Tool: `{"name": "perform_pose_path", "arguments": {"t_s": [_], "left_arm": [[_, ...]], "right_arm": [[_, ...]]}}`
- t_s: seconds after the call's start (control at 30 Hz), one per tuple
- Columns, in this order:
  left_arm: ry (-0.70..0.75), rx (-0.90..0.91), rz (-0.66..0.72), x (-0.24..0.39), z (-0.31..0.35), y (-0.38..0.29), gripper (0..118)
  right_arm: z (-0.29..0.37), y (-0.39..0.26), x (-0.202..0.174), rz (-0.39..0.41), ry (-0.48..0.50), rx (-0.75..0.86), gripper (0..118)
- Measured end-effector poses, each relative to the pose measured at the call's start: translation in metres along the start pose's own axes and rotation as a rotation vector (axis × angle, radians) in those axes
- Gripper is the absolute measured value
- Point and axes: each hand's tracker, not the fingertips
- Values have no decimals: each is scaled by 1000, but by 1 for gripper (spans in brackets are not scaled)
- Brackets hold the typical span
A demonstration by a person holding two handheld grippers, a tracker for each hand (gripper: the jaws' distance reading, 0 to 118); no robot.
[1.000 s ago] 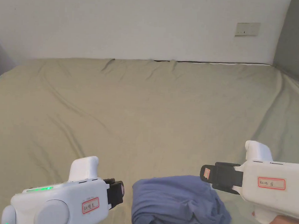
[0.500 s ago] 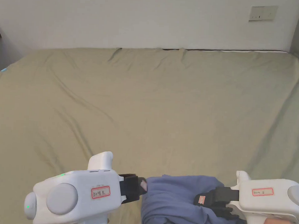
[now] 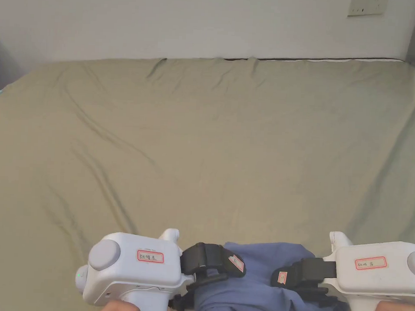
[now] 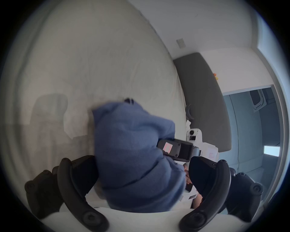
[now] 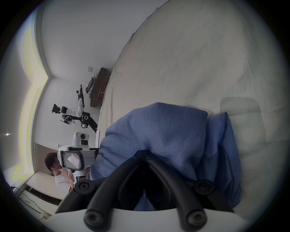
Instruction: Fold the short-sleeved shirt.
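- While the blue short-sleeved shirt (image 3: 265,287) lies bunched in a heap on the bed sheet (image 3: 202,153), we bring a pair of tongs in from each side, so the heap sits between them.
- Our left gripper (image 4: 141,175) is spread wide, one jaw on either side of the near edge of the cloth; neither jaw presses on it. We judge the wide stance is there to take in a thick fold before squeezing.
- Our right gripper (image 5: 145,157) is clenched: in its own view the two jaws meet at their tips right against the blue cloth. Fabric seems pinched there, but the contact point is dark, so we cannot tell for sure that a fold lies between the jaws.
- From the head view the left gripper (image 3: 216,265) reaches over the heap's left edge and the right gripper (image 3: 287,277) rests on its right shoulder, the two pointing at each other with cloth between them.
- Beyond both tongs the sheet is wide and bare, which gives room to spread the garment out.
- We judge the task is at its start: the shirt is crumpled, not flat, so it needs lifting and opening out before any fold can be made.
- Care is needed, since a grab at a heap may catch several layers at once.
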Motion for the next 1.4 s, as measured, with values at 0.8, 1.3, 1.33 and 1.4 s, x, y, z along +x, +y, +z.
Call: {"name": "perform_pose_path", "arguments": {"t_s": [0.8, 1.3, 1.33, 1.4], "left_arm": [[522, -45, -363, 26, 105, 32, 51], [973, 135, -79, -124, 333, 57, 52], [947, 147, -74, -128, 330, 54, 52], [937, 138, -76, -133, 324, 49, 58]], "right_arm": [[27, 8, -49, 158, -157, 103, 4], [-24, 8, -104, 267, -196, 59, 4], [-27, 10, -105, 260, -186, 69, 4], [-32, 12, -108, 236, -155, 74, 4]]}}
